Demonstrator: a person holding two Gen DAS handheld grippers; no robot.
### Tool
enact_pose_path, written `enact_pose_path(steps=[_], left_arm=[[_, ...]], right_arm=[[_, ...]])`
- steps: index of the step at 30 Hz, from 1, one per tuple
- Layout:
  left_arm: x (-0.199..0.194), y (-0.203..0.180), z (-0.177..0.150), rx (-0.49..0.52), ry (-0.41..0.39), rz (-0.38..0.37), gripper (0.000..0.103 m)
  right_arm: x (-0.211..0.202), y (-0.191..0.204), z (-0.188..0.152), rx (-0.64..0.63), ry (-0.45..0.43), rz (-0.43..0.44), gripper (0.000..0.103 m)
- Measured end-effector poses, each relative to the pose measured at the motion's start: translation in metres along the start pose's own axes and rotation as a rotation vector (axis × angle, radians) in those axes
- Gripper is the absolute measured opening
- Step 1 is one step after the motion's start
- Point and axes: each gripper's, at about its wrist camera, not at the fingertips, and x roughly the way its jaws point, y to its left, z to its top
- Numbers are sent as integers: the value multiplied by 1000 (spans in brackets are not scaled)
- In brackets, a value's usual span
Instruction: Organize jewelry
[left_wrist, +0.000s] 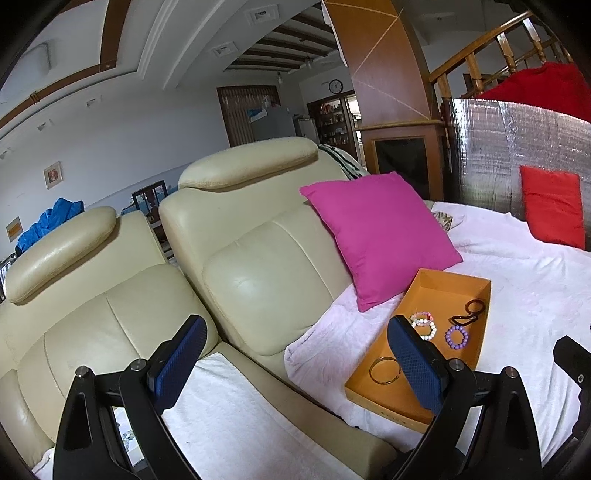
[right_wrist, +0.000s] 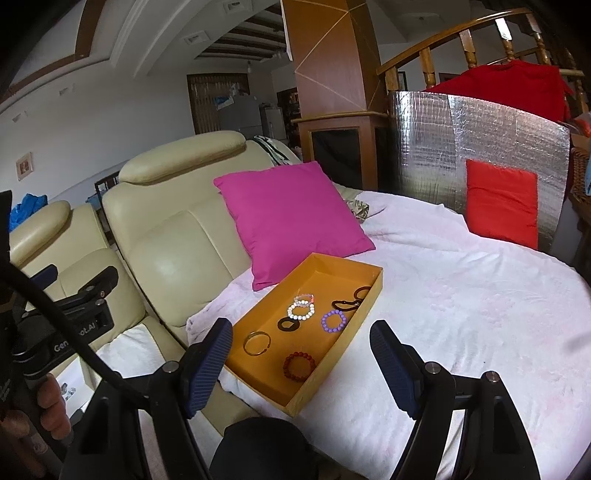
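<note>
Jewelry: lying loose in orange tray (right_wrist: 364, 312) on pale pink blanket (right_wrist: 461, 295), just in front of magenta cushion (right_wrist: 291, 218). Contents: white bead bracelet (right_wrist: 301, 311), purple bead bracelet (right_wrist: 334, 321), dark red bead bracelet (right_wrist: 299, 365), gold bangle (right_wrist: 256, 343), black ring (right_wrist: 289, 324), black hair ties (right_wrist: 351, 300). Left gripper (left_wrist: 295, 365): fingers apart, empty. Right gripper (right_wrist: 301, 363): fingers apart, empty, near tray.

We see a cream leather sofa (right_wrist: 173, 236). A pink cushion (right_wrist: 291, 218) leans on its backrest, a white blanket (right_wrist: 461, 280) covers its seat, and beyond stand a red cushion (right_wrist: 502, 199) against a silver foil panel (right_wrist: 480, 129).
</note>
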Motion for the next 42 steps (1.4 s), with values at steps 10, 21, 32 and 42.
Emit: enact_pose_path(steps=[10,21,32,42], left_arm=[[62,-14,-11,-12,69,-15,98],[123,-28,-13,-8,126,-41,98],[160,-40,-23,2,185,-36,98],[127,-91,-10,62,138,-119,98]], right_arm=[[76,6,0,-22,85,-8,80],[138,3,-1,-24,148,-30,80],[178,-8,-1,9,192,-44,80],[148,-57,-1,64,139,-76,80]])
